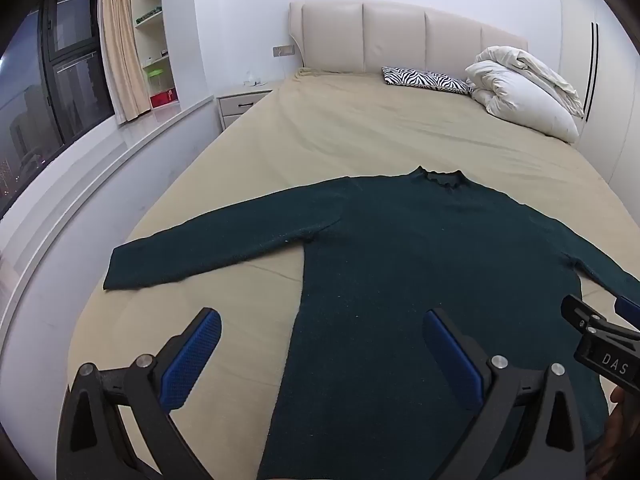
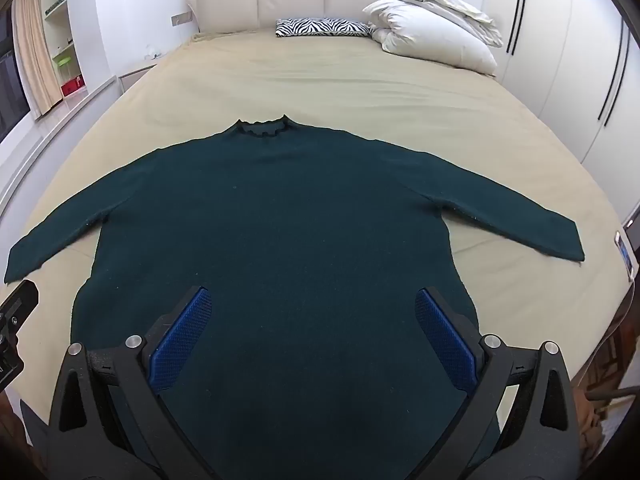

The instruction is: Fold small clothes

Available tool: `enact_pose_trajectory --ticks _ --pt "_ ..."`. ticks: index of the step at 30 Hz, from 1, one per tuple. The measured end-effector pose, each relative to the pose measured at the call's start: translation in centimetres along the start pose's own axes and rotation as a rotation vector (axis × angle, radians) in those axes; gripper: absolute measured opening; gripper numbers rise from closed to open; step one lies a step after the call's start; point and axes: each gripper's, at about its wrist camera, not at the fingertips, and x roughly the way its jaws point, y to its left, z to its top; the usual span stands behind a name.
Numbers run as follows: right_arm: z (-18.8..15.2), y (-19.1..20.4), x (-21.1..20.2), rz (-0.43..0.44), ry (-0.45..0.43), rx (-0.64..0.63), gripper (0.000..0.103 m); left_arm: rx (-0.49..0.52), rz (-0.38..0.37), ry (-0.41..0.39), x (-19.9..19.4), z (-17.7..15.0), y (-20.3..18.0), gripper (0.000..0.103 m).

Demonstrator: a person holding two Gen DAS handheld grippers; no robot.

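A dark green long-sleeved sweater (image 1: 400,264) (image 2: 280,216) lies flat on the beige bed sheet (image 1: 360,136) (image 2: 320,88), collar toward the headboard, both sleeves spread out sideways. My left gripper (image 1: 320,322) hovers open above the sweater's lower left edge, its blue pads wide apart with nothing between them. My right gripper (image 2: 312,300) hangs open over the lower middle of the sweater's body, clear of the cloth. The right gripper's tip (image 1: 592,324) shows at the right edge of the left wrist view.
A zebra-print pillow (image 2: 320,27) and a bundled white duvet (image 2: 432,28) lie near the padded headboard (image 1: 400,36). A nightstand (image 1: 240,104), window ledge and shelves run along the left. White wardrobe doors (image 2: 580,64) stand on the right. A phone (image 2: 625,254) rests at the bed's right edge.
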Motion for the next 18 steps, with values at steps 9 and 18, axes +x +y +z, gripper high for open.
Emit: enact_pose_trajectory --ticks 9,18 --pt "-0.4 -0.2 -0.2 -0.009 -0.007 -0.011 0.103 0.014 0.013 -0.012 -1.3 -0.4 0.2 0.103" --pt "-0.3 0.3 -0.3 -0.004 -0.007 -0.014 0.103 0.012 0.010 -0.007 -0.8 -0.1 -0.2 0.103"
